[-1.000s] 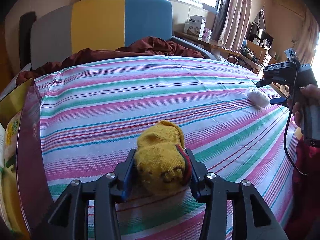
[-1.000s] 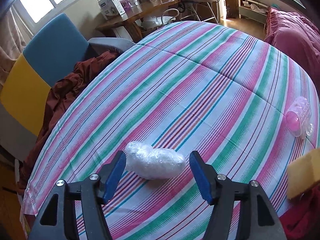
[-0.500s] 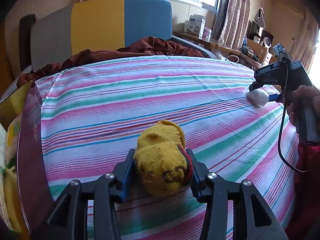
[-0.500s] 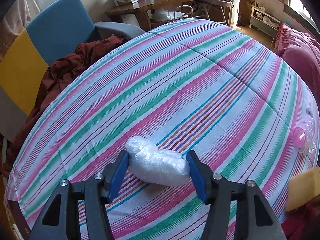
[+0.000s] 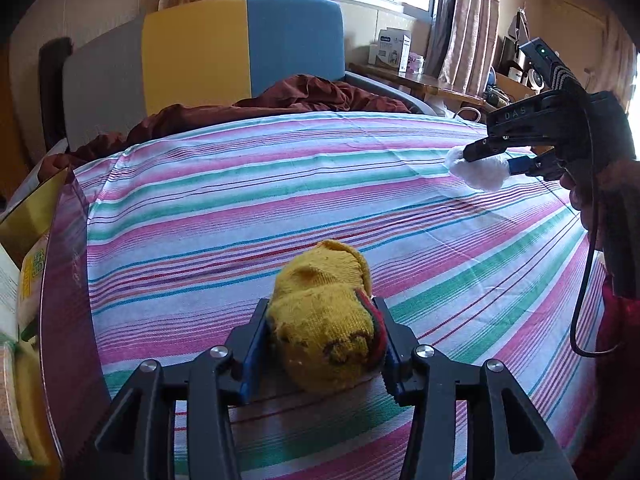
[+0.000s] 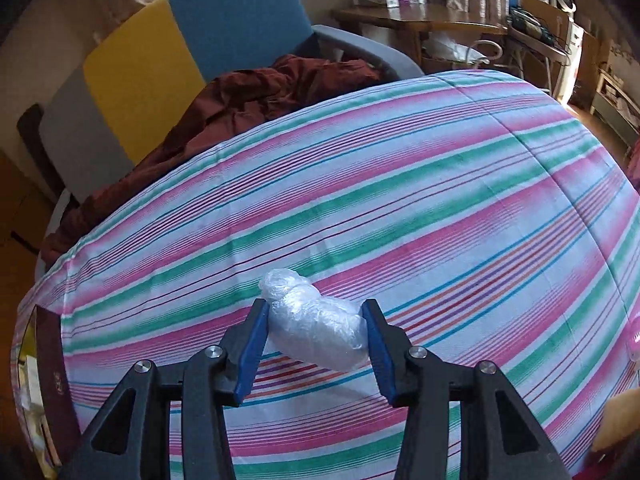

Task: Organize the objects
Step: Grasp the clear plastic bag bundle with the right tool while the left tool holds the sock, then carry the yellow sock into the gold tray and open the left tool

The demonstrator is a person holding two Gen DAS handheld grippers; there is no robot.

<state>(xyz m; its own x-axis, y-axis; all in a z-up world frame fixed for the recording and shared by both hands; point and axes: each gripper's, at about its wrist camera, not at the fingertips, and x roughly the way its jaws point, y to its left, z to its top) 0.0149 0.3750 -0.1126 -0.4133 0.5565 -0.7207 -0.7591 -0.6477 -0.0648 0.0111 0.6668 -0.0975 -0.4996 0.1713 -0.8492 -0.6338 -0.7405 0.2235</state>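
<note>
Left hand-held gripper (image 5: 322, 338) is squeezed on the yellow sock (image 5: 326, 320), low over the striped bed (image 5: 240, 208). Right hand-held gripper (image 6: 316, 334) pinches the plastic wad (image 6: 316, 332), lifted up. I should squeeze softly and carry both slowly to the box (image 5: 28, 240) on my left.

Knit, film and woven stripes
Fuzzy yellow knitted sock (image 5: 324, 332); crinkly glossy plastic-wrap bundle (image 6: 316, 336); matt striped cotton bedsheet (image 5: 280, 208).
</note>
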